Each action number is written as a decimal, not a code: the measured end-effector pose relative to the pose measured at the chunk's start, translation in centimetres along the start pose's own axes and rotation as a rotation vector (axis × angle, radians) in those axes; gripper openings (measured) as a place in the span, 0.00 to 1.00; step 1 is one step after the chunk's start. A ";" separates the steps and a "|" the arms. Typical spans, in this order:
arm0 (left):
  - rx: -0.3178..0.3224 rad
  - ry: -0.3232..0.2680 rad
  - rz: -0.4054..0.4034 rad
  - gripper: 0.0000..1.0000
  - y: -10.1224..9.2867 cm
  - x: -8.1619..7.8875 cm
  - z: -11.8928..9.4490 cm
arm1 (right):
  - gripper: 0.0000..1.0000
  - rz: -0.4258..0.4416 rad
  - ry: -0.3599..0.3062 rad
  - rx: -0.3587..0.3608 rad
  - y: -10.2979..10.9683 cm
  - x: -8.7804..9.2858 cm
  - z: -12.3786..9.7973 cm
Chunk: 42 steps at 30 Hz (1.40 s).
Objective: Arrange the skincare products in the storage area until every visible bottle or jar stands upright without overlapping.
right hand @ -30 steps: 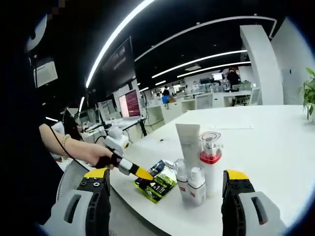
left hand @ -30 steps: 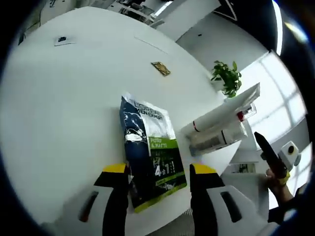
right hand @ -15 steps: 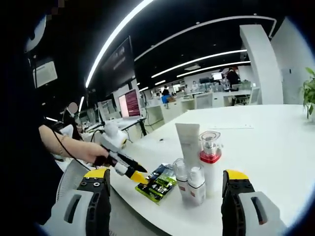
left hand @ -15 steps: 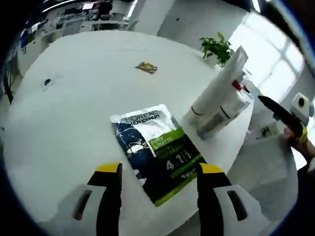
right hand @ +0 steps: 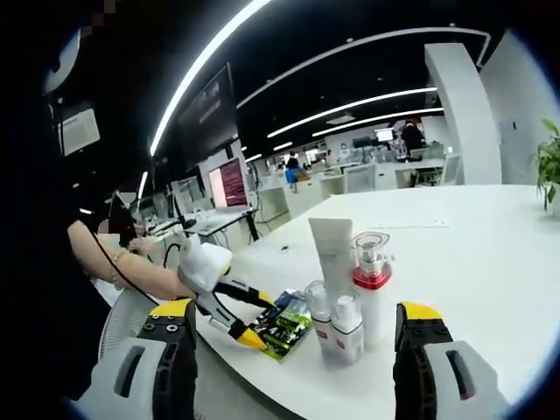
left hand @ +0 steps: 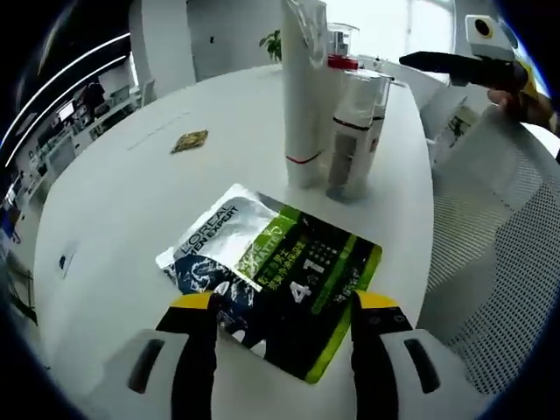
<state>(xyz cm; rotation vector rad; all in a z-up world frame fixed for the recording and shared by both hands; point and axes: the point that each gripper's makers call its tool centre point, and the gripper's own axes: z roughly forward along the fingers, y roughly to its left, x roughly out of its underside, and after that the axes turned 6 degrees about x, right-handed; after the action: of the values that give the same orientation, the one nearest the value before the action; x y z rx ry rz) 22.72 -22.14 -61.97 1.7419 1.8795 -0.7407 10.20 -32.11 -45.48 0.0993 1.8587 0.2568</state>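
A dark blue and green sachet (left hand: 271, 276) lies flat near the table edge, its near end between the open jaws of my left gripper (left hand: 284, 304). Behind it a white tube (left hand: 302, 96), a red-collared pump bottle (left hand: 339, 44) and small clear bottles (left hand: 352, 122) stand upright in a tight cluster. In the right gripper view, the same tube (right hand: 332, 254), pump bottle (right hand: 372, 284) and small bottles (right hand: 337, 322) stand ahead of my open right gripper (right hand: 295, 311). The left gripper (right hand: 234, 308), held by a hand, sits at the sachet (right hand: 287, 322).
A small gold packet (left hand: 190, 140) lies farther back on the round white table (left hand: 131, 210). A mesh office chair (left hand: 503, 262) stands off the table's edge. The right gripper (left hand: 455, 63) hovers beyond the bottles. A potted plant (left hand: 273, 42) stands at the far side.
The left gripper has swung round and come down to the sachet's near end, with its jaws still apart. The right gripper has stayed put.
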 end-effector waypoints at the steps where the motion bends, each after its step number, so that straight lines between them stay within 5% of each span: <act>1: 0.002 0.002 -0.002 0.55 0.1 0.1 0.2 | 0.98 0.001 0.001 0.001 0.0 0.0 0.0; 17: 0.029 0.010 0.000 0.57 0.0 -0.6 0.4 | 0.98 0.010 0.010 0.011 -0.3 0.2 0.1; 26: -0.009 -0.105 -0.104 0.65 1.6 -3.0 -2.9 | 0.97 0.020 0.018 0.017 -0.6 0.4 0.1; 31: -0.020 -0.159 -0.183 0.73 2.6 -2.6 -4.4 | 0.97 0.028 0.020 0.016 -0.5 0.3 0.1; 42: -0.038 -0.246 -0.276 0.83 1.5 -2.6 -8.7 | 0.97 0.029 0.025 0.016 -0.5 0.4 0.1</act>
<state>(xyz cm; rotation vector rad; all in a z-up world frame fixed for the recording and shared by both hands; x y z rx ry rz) 24.60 -18.18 -53.89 1.3137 1.9651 -0.9668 10.24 -32.47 -46.04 0.1351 1.8853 0.2644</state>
